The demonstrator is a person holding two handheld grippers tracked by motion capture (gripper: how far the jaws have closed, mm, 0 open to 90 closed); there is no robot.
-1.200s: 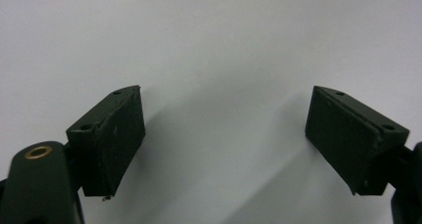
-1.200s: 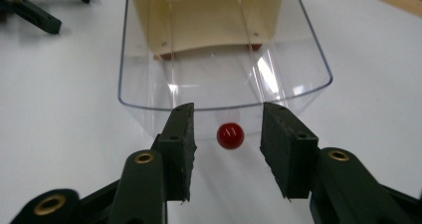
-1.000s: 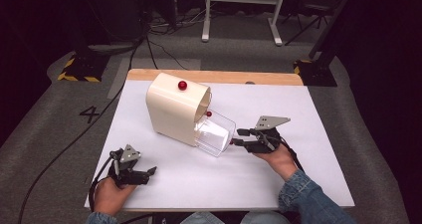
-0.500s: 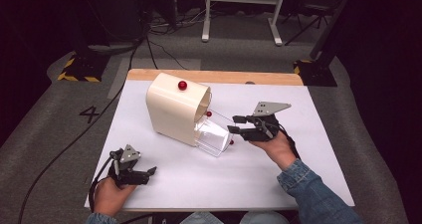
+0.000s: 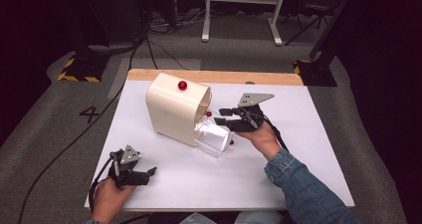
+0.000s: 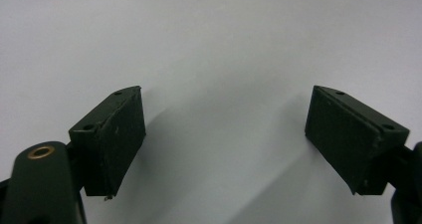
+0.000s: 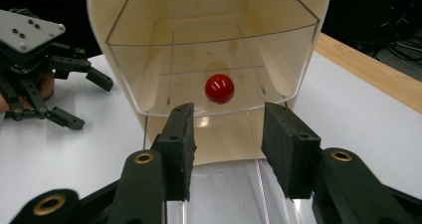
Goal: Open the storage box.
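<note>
The right tool (image 7: 228, 139) is open before the red knob (image 7: 219, 88) of the cream box (image 5: 175, 107), perhaps not touching. The left tool (image 6: 226, 139) rests open on the near left of the surface (image 5: 298, 149).

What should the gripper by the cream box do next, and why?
Probably ease the right gripper forward and shut it on the red knob. Its jaws are open and lined up just short of that knob on the clear door of the cream box, with nothing between them yet.
</note>
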